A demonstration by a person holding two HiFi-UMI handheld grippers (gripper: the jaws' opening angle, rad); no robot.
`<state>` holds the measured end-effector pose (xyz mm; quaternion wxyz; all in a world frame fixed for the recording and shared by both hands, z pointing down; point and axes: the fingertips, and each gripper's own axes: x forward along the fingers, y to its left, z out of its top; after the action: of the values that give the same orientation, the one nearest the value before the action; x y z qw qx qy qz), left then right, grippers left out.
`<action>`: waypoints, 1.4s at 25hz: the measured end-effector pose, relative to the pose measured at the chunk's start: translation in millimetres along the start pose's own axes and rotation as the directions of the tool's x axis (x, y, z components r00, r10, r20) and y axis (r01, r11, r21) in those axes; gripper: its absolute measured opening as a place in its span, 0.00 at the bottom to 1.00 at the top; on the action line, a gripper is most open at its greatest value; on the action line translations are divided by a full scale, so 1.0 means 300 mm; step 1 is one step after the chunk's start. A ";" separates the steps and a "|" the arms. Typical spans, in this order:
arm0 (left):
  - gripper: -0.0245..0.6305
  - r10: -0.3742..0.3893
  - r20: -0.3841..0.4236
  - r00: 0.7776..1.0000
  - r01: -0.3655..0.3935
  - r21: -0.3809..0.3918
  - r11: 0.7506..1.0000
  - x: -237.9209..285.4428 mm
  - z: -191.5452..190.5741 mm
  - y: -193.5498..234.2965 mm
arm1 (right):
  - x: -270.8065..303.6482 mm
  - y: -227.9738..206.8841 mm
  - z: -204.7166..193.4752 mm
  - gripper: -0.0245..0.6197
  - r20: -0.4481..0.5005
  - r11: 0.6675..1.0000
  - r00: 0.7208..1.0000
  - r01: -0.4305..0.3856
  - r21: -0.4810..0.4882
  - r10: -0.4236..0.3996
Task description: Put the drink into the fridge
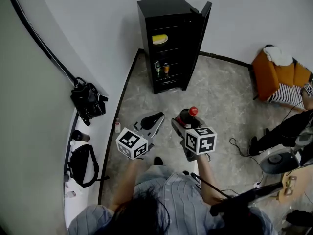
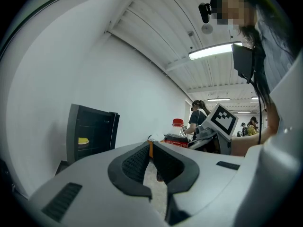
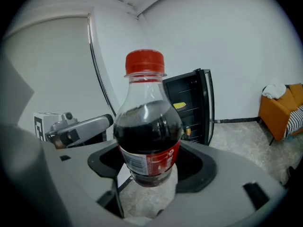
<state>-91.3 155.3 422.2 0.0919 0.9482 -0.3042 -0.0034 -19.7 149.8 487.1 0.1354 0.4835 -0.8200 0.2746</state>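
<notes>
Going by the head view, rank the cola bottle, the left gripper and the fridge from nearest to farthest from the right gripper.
1. Cola bottle: upright between the jaws of the right gripper, which are clamped on it.
2. Left gripper: alongside, just to the left.
3. Fridge: well ahead across the floor, against the wall, with its door open.

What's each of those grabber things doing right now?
Left gripper: closed, nothing in it.
Right gripper: closed on the cola bottle.
</notes>
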 end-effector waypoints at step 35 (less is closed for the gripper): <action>0.05 0.016 -0.023 1.000 -0.017 -0.067 0.998 -0.100 -0.081 0.228 | 0.282 0.093 -0.009 0.51 -0.103 0.999 0.994 -0.034 -0.007 0.033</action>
<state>-153.5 122.3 456.8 0.1272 0.9420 -0.3107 -0.0023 -85.8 101.2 521.6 0.1749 0.4544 -0.8210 0.2979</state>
